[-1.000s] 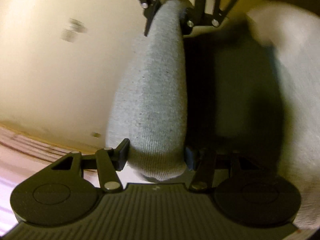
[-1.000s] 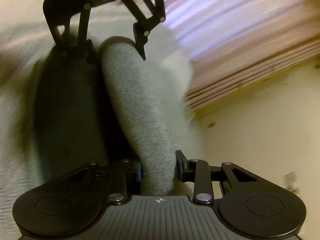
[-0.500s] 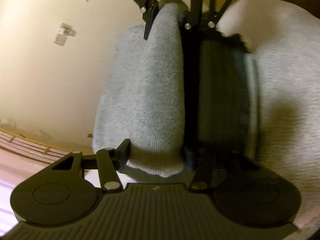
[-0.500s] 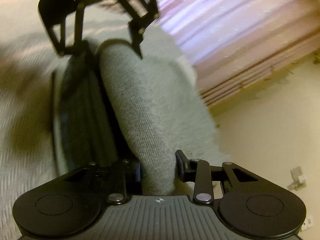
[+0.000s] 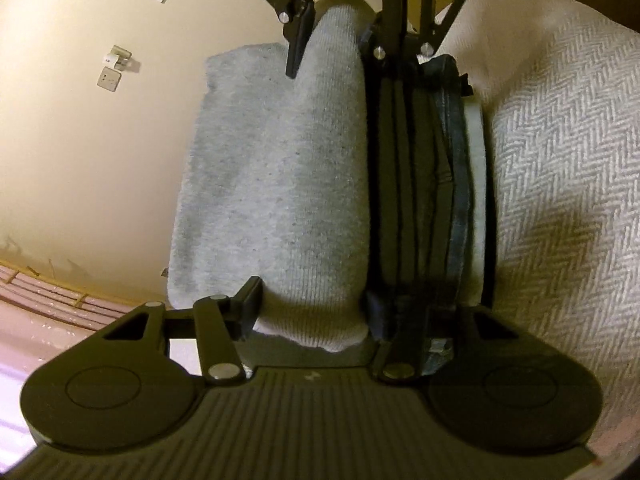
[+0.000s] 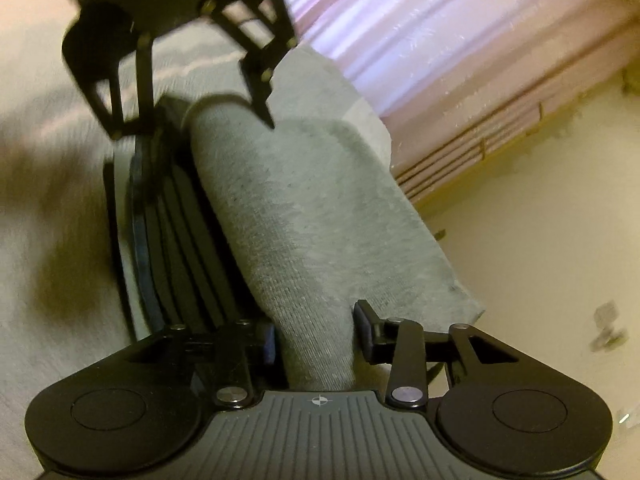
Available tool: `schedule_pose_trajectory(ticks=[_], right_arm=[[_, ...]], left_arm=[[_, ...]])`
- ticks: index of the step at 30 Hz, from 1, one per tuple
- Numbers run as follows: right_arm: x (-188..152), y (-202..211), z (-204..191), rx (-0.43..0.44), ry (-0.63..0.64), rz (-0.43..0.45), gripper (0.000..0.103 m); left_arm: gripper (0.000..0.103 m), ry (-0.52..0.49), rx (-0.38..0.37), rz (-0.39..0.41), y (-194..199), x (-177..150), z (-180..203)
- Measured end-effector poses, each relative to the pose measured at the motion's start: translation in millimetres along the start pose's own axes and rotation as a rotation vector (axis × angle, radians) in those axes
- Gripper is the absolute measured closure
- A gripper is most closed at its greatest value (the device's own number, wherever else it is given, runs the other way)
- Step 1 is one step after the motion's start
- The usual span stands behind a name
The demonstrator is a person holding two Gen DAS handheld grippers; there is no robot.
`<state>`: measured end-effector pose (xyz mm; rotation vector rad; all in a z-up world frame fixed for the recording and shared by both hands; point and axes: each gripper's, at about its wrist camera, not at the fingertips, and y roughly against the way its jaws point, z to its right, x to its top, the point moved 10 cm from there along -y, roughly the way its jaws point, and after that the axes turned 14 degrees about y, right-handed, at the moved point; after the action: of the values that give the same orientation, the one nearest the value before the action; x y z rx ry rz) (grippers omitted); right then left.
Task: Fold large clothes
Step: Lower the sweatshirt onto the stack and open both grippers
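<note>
Gripping 1 folded grey garment (image 5: pixel 280 184): both tongs.

We see a cream wall (image 5: pixel 80 180) with 2 white wall plates (image 5: pixel 110 78), pink striped curtains (image 6: pixel 420 32), and a herringbone blanket (image 5: pixel 560 160).

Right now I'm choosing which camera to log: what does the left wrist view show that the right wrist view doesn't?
Only the left wrist view shows the herringbone weave of the blanket sharply. Only the right wrist view shows the pink curtain large. Both show the grey garment gripped by left gripper and right gripper, beside the dark folded stack.
</note>
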<state>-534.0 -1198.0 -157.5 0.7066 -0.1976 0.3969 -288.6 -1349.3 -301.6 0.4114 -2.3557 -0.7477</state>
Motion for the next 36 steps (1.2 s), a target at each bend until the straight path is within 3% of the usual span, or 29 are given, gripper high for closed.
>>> schedule_pose_trajectory(ticks=[3, 11, 17, 24, 31, 33, 36], right_arm=[[6.1, 3.7, 1.4, 0.022, -0.054, -0.012, 0.066], [16.6, 0.3, 0.0, 0.023, -0.032, -0.016, 0.065], [-3.9, -6.7, -0.1, 0.049, -0.024, 0.008, 0.064], [27.0, -11.2, 3.4, 0.062, -0.071, 0.054, 0.07], [43.8, -25.1, -5.5, 0.037, -0.034, 0.118, 0.072], [49.5, -41.4, -5.2, 0.031, -0.04, 0.128, 0.072], [50.7, -31.7, -2.3, -0.015, -0.022, 0.157, 0.072]], left_arm=[[0.053, -0.012, -0.01, -0.022, -0.8, -4.9, -10.8], [0.055, -0.006, 0.005, -0.035, -2.8, -3.0, -2.6], [0.055, 0.044, 0.005, -0.049, -3.7, 2.0, -2.4], [0.055, 0.056, 0.017, -0.048, 8.1, -12.6, -15.9], [0.057, 0.068, 0.039, -0.081, 9.8, -42.0, -20.2], [0.057, 0.084, 0.051, -0.076, 10.2, -42.4, -19.4], [0.057, 0.093, 0.081, -0.059, 15.7, -37.0, -26.8]])
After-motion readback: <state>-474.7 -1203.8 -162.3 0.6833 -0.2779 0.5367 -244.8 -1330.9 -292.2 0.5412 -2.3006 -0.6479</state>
